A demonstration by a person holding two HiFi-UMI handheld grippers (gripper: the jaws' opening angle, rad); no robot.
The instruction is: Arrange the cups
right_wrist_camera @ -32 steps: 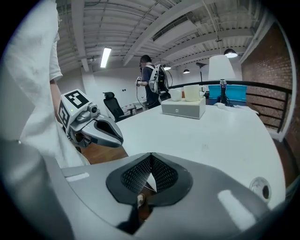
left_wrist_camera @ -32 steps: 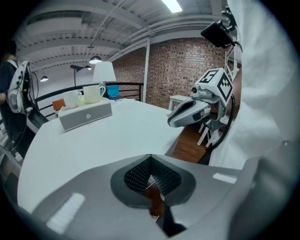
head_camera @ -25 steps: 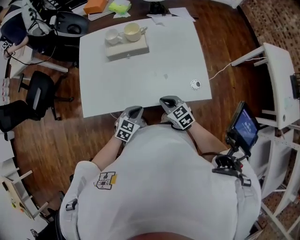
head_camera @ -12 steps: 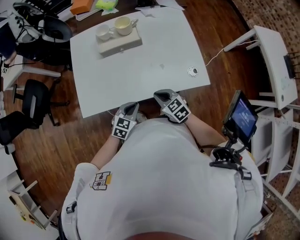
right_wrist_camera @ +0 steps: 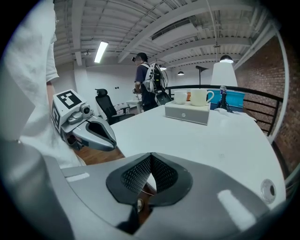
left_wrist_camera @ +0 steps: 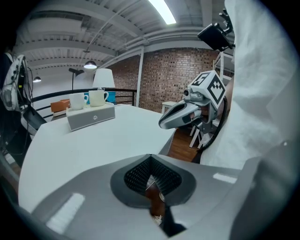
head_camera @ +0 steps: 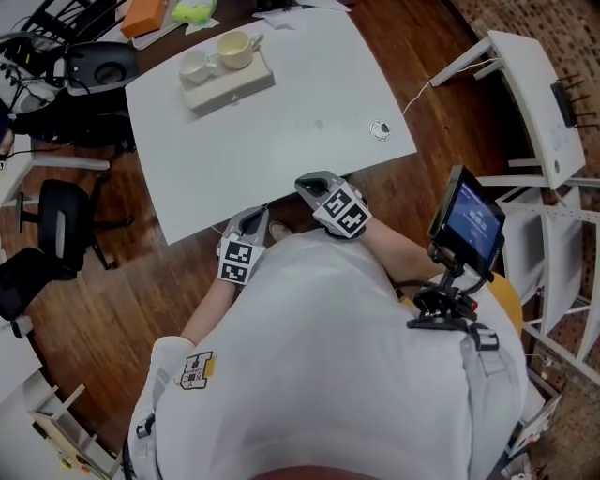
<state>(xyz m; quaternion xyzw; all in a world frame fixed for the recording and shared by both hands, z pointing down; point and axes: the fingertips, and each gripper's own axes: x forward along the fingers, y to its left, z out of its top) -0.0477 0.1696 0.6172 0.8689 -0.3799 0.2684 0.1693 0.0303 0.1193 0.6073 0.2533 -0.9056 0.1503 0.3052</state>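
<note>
White table (head_camera: 281, 141), white cup (head_camera: 195, 64), cream cup (head_camera: 233, 47)

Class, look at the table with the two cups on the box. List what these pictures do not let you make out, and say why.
- Small round thing on the table: head view, too small to identify.
- Writing on the screen: head view, too small to read.
- Orange thing: head view, cut off by the top edge.
- The person's legs: head view, hidden by their own body.
</note>
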